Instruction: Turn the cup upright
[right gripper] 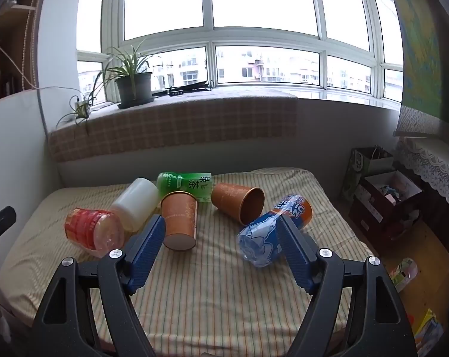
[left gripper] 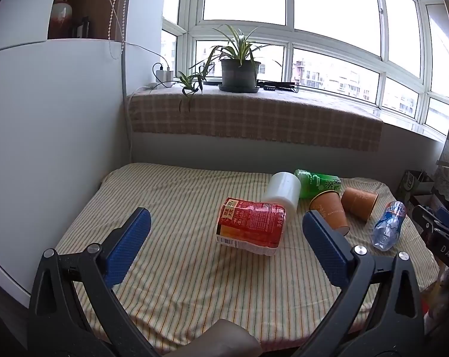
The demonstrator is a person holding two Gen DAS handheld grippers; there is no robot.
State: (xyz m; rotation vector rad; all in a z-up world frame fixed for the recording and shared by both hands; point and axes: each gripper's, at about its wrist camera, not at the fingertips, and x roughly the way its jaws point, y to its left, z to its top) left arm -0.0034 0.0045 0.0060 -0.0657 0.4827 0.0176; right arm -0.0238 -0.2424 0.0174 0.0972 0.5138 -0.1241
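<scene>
Two orange paper cups lie on their sides on the striped table cloth [right gripper: 224, 282]. One cup [right gripper: 179, 221] [left gripper: 328, 211] has its base toward me in the right wrist view. The other cup [right gripper: 237, 202] [left gripper: 358, 202] lies to its right with its open mouth facing the right gripper. My right gripper [right gripper: 221, 232] is open and empty, just short of both cups. My left gripper [left gripper: 224, 226] is open and empty, with a red-labelled plastic bottle [left gripper: 251, 226] lying between and beyond its fingers.
A white jar [right gripper: 136, 205], a green tea bottle [right gripper: 185, 183] and a crushed blue water bottle [right gripper: 272, 229] also lie on the table. A window ledge with a potted plant [right gripper: 133, 86] stands behind. Boxes [right gripper: 385, 196] sit on the floor at right.
</scene>
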